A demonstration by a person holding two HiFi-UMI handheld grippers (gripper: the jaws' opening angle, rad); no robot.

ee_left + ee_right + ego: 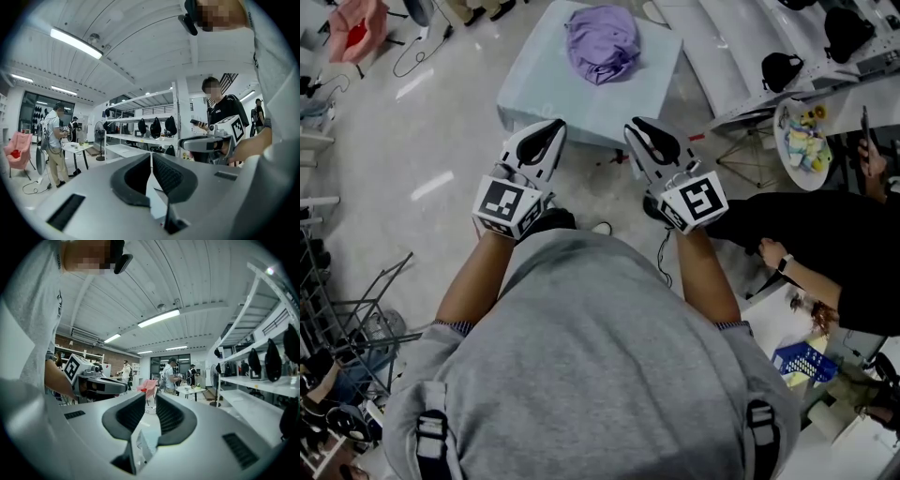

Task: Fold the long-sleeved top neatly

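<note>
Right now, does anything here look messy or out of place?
Yes: the purple top lies crumpled in a heap on the pale table, not spread flat. The left gripper and right gripper hold nothing and do not touch it.

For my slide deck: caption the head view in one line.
Left gripper and right gripper hover empty by the table bearing the crumpled purple top.

The top [602, 42] is lilac; the counter [534, 94] is pale blue-grey. The left tool [547, 131] and right tool [641, 131] are white with black pads, and they carry black-and-white square markers [502, 200].
</note>
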